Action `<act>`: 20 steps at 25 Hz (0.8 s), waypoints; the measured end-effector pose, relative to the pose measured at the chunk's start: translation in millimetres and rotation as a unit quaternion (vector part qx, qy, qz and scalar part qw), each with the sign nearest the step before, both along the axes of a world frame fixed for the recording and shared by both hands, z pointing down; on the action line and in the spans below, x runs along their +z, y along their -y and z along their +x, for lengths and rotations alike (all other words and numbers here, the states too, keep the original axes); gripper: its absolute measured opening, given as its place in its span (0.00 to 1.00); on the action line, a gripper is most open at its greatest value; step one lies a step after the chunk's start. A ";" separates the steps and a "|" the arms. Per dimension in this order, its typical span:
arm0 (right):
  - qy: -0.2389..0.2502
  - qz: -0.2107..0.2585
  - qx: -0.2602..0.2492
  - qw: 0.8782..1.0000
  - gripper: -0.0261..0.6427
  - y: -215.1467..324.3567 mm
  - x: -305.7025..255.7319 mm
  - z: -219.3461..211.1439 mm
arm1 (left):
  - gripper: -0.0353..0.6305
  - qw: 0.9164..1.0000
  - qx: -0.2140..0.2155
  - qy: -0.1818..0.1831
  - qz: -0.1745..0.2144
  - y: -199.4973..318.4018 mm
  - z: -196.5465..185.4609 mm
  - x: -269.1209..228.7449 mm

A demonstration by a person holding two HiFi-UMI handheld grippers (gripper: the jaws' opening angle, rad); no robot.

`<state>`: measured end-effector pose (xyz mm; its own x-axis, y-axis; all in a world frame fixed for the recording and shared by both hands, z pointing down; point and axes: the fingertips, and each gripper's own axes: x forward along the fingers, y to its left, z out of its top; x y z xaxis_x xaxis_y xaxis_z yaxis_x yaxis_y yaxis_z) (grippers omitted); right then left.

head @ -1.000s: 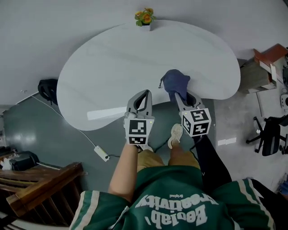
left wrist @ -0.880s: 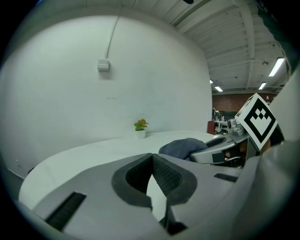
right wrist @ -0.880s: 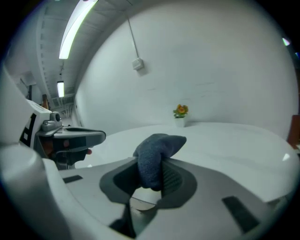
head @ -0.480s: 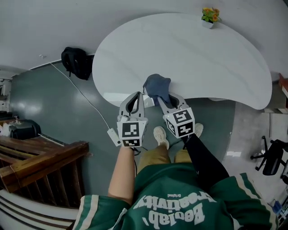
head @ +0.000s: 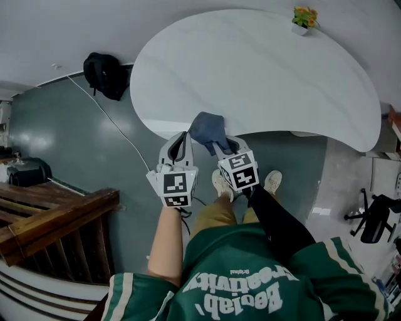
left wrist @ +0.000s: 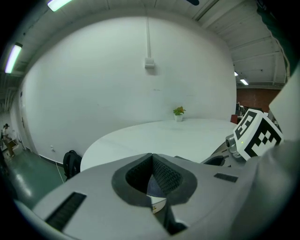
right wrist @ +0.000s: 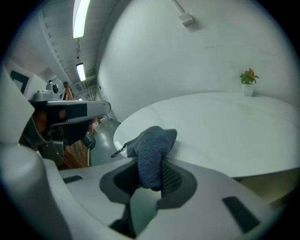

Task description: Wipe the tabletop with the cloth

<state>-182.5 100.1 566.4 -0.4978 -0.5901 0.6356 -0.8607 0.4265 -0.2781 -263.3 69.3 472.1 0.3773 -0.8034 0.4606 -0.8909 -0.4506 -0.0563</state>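
A dark blue cloth [head: 207, 127] lies bunched at the near edge of the white kidney-shaped table [head: 250, 69]. My right gripper [head: 213, 145] is shut on its near end; in the right gripper view the cloth [right wrist: 152, 145] runs from between the right gripper's [right wrist: 149, 174] jaws out onto the tabletop [right wrist: 234, 126]. Just left of it, my left gripper [head: 182, 135] hovers at the table's edge, shut with nothing held. In the left gripper view the left gripper's [left wrist: 151, 158] pads meet at the tip, with the table [left wrist: 178, 136] beyond.
A small potted plant [head: 303, 19] stands at the table's far edge. A black backpack [head: 105, 74] lies on the floor left of the table, with a cable [head: 113, 125] running past it. Wooden furniture [head: 50, 219] is at lower left, an office chair [head: 376, 219] at right.
Both grippers and the cloth have moved left along the table's near edge, toward its left end. The right gripper has stayed shut on the cloth, the left shut and empty.
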 end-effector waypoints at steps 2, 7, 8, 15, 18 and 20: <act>-0.005 0.000 0.010 1.000 0.18 -0.2 0.4 20.7 | 0.05 1.000 0.009 0.003 -0.002 -1.9 16.7 1.3; -0.016 -0.002 0.050 0.999 0.18 -2.5 0.4 99.9 | 0.05 1.000 0.028 0.001 0.000 -4.3 77.6 -2.7; -0.019 -0.002 0.060 0.998 0.18 -3.5 0.1 119.8 | 0.05 0.999 0.034 0.001 0.000 -5.1 94.1 -3.4; -0.044 -0.008 0.136 0.990 0.18 -22.7 1.0 275.4 | 0.05 0.996 0.090 -0.010 -0.004 -11.2 226.6 -5.3; -0.056 -0.008 0.169 0.984 0.18 -35.0 1.0 343.9 | 0.05 0.993 0.120 -0.019 0.004 -13.2 291.6 -7.3; -0.062 -0.010 0.190 0.980 0.18 -46.2 2.4 386.4 | 0.05 0.990 0.139 -0.023 0.006 -17.0 332.7 -7.3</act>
<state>203.9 146.3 568.8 -0.1630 -0.7038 0.6914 -0.9840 0.0650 -0.1658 69.4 86.2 464.8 0.6056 -0.6704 0.4288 -0.7338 -0.6789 -0.0251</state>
